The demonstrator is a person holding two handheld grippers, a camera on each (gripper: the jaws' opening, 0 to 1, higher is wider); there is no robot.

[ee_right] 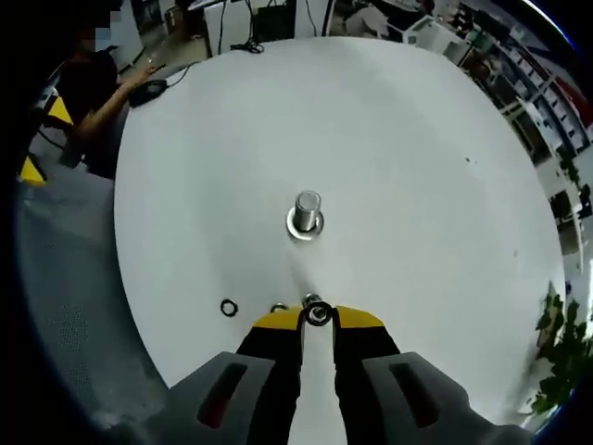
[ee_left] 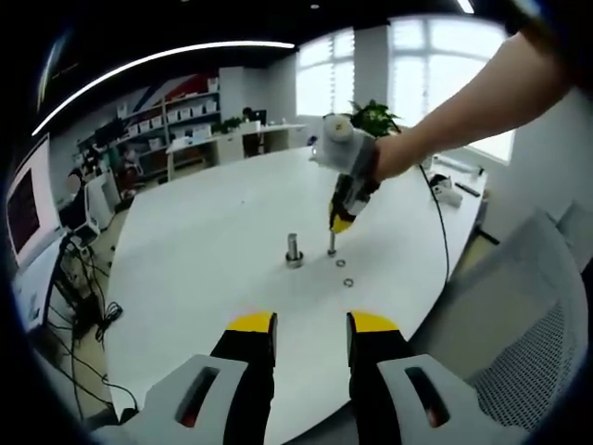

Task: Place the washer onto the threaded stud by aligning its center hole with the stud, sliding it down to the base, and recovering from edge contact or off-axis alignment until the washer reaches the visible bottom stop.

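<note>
A: Two tools [ee_left: 311,326] show at the near edge of the left gripper view — are those yellow-tipped jaws holding anything?

B: No. They stand apart over the white tabletop [ee_left: 204,241] with bare surface between them, so the left tool is released and idle.

A: And the right tool?

B: In the left gripper view it [ee_left: 332,248] comes in from the far right, held by a person's hand [ee_left: 394,153], pointing down with its tip at the tabletop just right of the threaded stud [ee_left: 294,250]. In its own view, the right tool [ee_right: 318,317] has its jaws nearly together and clenched on a washer [ee_right: 318,313], which sits between the yellow tips.

A: Where is that washer relative to the stud?

B: Near it but apart — the stud [ee_right: 307,215] stands upright on its round base farther along the tabletop [ee_right: 417,167], straight ahead of the jaws. The washer is low, at or just above the surface; I cannot tell whether it touches.

A: Any other washers?

B: Yes. One dark ring [ee_right: 229,307] lies flat to the left of the right tool's tips, and a small piece [ee_right: 278,307] sits just beside the left jaw. In the left gripper view, two small rings [ee_left: 340,264] [ee_left: 347,281] lie on the tabletop just nearer than the right tool's tip.

A: Surroundings?

B: A mesh chair [ee_left: 528,343] stands on the right, shelves and desks at the far wall, and a potted plant [ee_left: 372,117] by the windows.
</note>
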